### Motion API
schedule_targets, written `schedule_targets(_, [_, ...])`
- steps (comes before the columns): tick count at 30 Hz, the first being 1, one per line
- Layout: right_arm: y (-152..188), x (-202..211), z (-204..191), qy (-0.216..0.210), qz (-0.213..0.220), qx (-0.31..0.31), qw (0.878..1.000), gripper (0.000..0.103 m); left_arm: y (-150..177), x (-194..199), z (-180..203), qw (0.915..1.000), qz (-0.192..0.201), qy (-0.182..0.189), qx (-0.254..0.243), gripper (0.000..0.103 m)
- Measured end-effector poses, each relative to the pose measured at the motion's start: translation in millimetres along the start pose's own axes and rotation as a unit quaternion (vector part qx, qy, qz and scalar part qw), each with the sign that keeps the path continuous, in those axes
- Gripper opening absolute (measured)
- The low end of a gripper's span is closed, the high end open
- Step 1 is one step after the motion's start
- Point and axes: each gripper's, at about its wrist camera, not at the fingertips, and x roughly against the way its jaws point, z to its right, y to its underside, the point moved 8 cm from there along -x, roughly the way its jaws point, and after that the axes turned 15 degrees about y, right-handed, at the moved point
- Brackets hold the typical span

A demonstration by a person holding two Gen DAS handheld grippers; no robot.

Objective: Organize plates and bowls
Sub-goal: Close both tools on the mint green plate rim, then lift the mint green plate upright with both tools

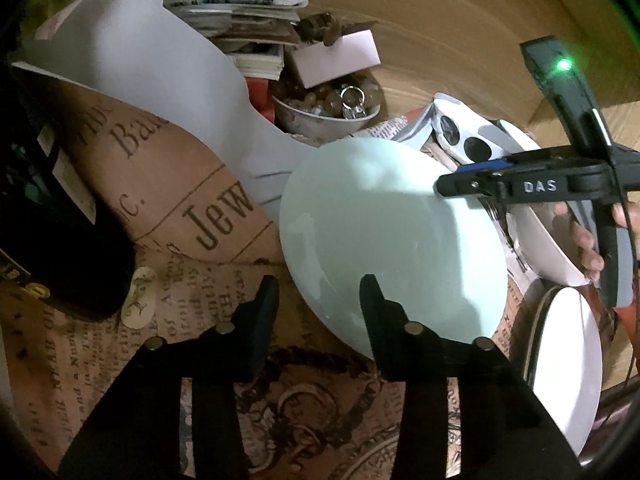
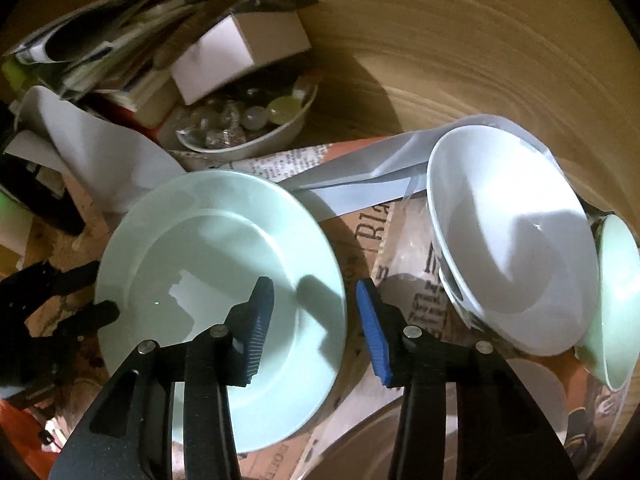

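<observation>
A pale green plate [image 1: 384, 240] lies flat on the printed paper table cover; it also shows in the right wrist view [image 2: 208, 248]. My left gripper [image 1: 318, 286] is open, its fingers straddling the plate's near left rim. My right gripper [image 2: 316, 294] is open, its fingers on either side of the plate's right rim; it also shows from the side in the left wrist view [image 1: 460, 188]. A white bowl [image 2: 508, 240] sits tilted to the right. A pale green bowl [image 2: 618, 300] leans at the far right. A white plate [image 1: 568, 364] lies at the right.
A bowl of glass beads [image 2: 248, 124] stands behind the green plate, with a white box [image 2: 240, 56] and stacked papers [image 1: 240, 12] beyond it. A curled white sheet [image 1: 132, 52] rises at the left. A dark object [image 1: 60, 240] lies at far left.
</observation>
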Motion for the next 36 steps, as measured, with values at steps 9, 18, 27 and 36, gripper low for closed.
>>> schedule_targets(9, [-3.8, -3.9, -10.5, 0.006, -0.014, 0.028, 0.999, 0.030, 3.6, -5.3, 1.8, 0.9998, -0.017, 0.013, 0.005, 0.033])
schedule_targets(18, [15.7, 15.2, -35.1, -0.009, -0.014, 0.047, 0.999, 0.030, 7.8, 6.6, -13.2, 0.9998, -0.012, -0.005, 0.016, 0.032])
schedule_targets(27, [42.6, 33.3, -62.6, -0.028, -0.002, 0.050, 0.998, 0.030, 17.2, 20.5, -30.3, 0.9992, -0.013, -0.038, 0.006, 0.032])
schedule_targets(36, [65.4, 33.6, -86.2, 0.032, 0.021, 0.075, 0.996, 0.035, 28.5, 28.9, -28.5, 0.9989, -0.018, -0.043, -0.003, 0.032])
